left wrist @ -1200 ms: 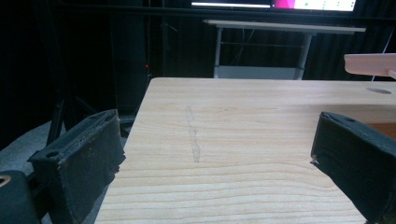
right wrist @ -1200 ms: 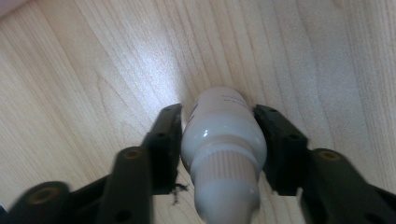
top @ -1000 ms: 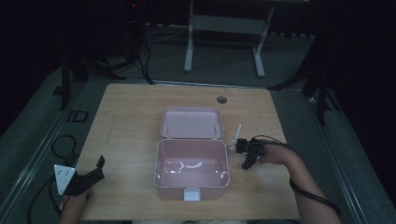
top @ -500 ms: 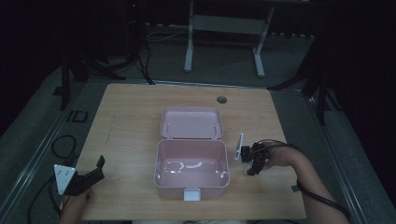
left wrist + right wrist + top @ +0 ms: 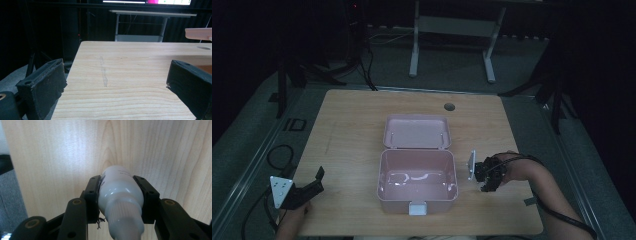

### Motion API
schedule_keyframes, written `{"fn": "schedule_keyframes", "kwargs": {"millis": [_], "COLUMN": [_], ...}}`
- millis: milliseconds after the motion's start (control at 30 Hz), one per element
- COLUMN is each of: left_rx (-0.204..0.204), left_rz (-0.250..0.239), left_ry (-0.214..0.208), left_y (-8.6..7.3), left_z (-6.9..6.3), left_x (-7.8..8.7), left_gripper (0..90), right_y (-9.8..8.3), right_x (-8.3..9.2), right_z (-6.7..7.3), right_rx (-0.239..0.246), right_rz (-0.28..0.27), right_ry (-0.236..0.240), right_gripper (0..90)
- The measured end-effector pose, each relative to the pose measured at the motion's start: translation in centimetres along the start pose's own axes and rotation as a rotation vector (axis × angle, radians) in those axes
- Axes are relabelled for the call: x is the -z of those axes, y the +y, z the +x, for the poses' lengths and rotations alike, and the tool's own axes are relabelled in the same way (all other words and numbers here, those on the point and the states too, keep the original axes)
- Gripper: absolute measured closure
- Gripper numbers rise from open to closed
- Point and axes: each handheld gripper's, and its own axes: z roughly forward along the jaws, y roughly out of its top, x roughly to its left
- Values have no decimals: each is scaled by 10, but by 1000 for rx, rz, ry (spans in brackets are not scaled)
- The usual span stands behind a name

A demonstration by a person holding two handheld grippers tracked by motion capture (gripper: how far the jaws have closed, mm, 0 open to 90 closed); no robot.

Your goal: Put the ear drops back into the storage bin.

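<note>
A pink box (image 5: 418, 182) stands open in the middle of the wooden bench (image 5: 347, 130), and its lid (image 5: 417, 132) lies back on the far side. The right claw (image 5: 121, 195) is just beside the right wall of the box, above the bench surface, and it pinches a white bottle (image 5: 120, 187) between its two black jaws; the ribbed cap of the bottle points toward the camera. The left claw (image 5: 314, 182) rests near the near left corner of the bench, well apart from the box. Its jaws are spread wide with nothing between them.
</note>
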Motion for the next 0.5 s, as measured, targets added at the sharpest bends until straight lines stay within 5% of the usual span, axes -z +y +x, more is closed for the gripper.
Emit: {"fn": "schedule_keyframes", "kwargs": {"millis": [500], "left_rx": [1], "left_rz": [-1], "left_ry": [3], "left_y": [0], "left_z": [0], "left_x": [0], "left_gripper": [24], "right_y": [1], "right_x": [34], "right_z": [14], "right_rx": [17], "right_rz": [-12], "right_ry": [9], "right_gripper": [594]}}
